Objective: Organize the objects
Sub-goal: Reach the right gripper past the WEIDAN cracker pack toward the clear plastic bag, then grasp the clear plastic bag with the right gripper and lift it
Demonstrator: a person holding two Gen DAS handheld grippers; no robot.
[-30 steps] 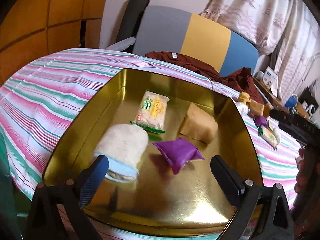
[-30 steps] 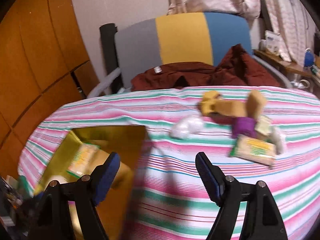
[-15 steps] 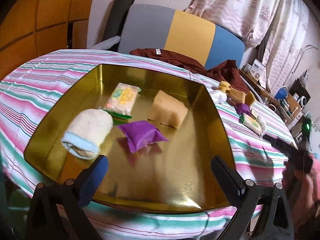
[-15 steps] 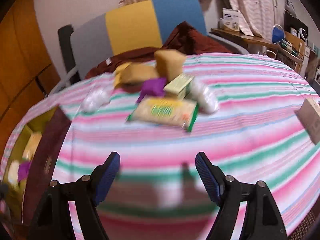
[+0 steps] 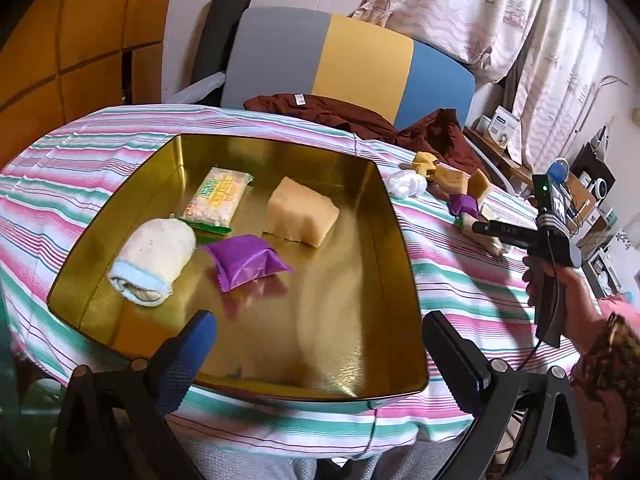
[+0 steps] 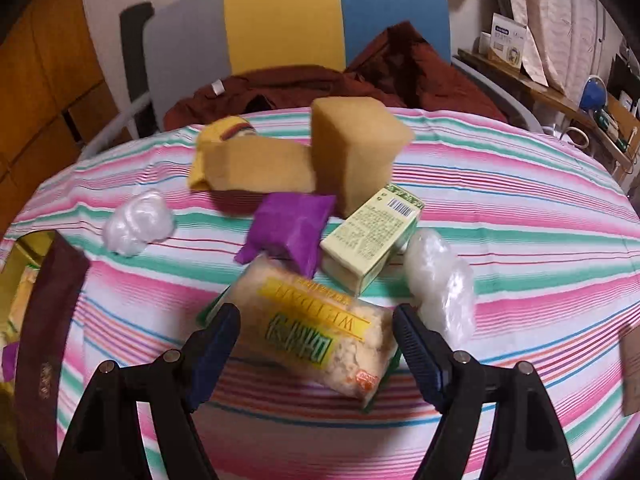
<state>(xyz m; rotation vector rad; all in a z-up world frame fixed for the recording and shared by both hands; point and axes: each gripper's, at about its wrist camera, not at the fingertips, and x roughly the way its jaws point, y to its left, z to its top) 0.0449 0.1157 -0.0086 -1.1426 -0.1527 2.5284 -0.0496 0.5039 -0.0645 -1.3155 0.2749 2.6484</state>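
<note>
A gold tray (image 5: 400, 272) on the striped table holds a rolled towel (image 5: 154, 254), a snack packet (image 5: 218, 202), a purple pouch (image 5: 246, 260) and a tan sponge (image 5: 302, 212). My left gripper (image 5: 316, 344) is open and empty above the tray's near edge. My right gripper (image 6: 316, 340) is open, its fingers either side of a yellow-green snack packet (image 6: 320, 332) in a pile with a purple pouch (image 6: 292, 228), a green box (image 6: 372, 236), two tan sponges (image 6: 356, 148) and plastic wads (image 6: 440, 280). The right gripper also shows in the left wrist view (image 5: 486, 228).
A yellow rolled cloth (image 6: 224, 136) lies behind the sponges. A second plastic wad (image 6: 136, 224) lies left of the pile. A dark red garment (image 6: 360, 76) lies on the chair behind the table. The tray's edge (image 6: 52, 312) is at the far left.
My right gripper has moved forward to the pile and now straddles the snack packet. My left gripper has pulled back slightly from the tray.
</note>
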